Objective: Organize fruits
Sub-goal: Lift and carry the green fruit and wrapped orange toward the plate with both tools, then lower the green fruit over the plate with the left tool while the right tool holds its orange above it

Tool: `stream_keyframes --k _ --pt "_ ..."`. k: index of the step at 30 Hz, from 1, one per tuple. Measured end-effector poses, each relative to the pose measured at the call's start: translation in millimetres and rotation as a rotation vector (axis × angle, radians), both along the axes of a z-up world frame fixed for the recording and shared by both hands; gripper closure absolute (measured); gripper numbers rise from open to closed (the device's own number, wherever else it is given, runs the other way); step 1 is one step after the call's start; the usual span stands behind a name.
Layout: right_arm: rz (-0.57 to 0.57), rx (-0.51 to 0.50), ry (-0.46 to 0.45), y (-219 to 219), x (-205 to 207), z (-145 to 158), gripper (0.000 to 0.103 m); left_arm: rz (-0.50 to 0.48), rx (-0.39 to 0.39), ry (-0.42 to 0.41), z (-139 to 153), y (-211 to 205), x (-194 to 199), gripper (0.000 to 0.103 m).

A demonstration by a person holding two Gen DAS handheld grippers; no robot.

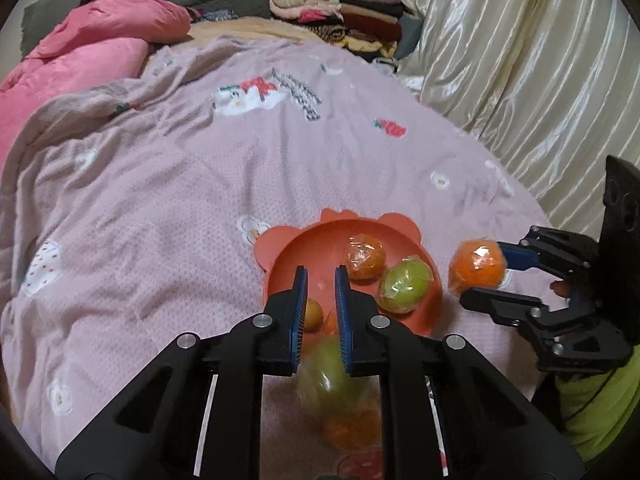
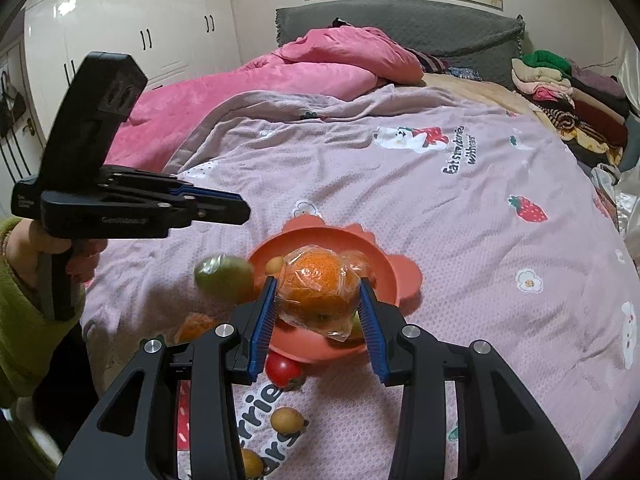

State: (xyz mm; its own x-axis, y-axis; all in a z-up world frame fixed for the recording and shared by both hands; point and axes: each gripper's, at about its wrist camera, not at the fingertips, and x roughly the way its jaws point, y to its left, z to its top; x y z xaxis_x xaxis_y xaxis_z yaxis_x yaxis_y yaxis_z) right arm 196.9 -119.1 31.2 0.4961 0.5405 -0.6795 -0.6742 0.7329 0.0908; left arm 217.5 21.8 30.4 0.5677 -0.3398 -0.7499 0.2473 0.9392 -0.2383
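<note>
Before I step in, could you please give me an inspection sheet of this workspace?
Surface: rumpled lilac blanket on a bed.
Job's things: coral bowl holds a wrapped orange, a wrapped green fruit and a small yellow fruit; blurred green fruit beside it; red fruit and loose yellow fruits on the blanket.
Clutter: pink duvet, folded clothes.
Grippers: left tool shut, empty; right tool shut on a second wrapped orange.
Cables: nothing seen.
Surroundings: curtain, white wardrobe.
</note>
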Motion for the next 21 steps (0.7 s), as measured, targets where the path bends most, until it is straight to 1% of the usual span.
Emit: stream_keyframes --k 7,21 --pt "0.006 -0.002 0.024 2.3 2.1 -10.0 0.064 -0.017 0.006 0.043 -18.1 -4.6 0.6 0.096" --pt "0.044 -0.044 0.065 22.1 -1.0 -33.3 0.064 0.010 -0.001 0.050 -20.7 7.9 -7.4 0.096"
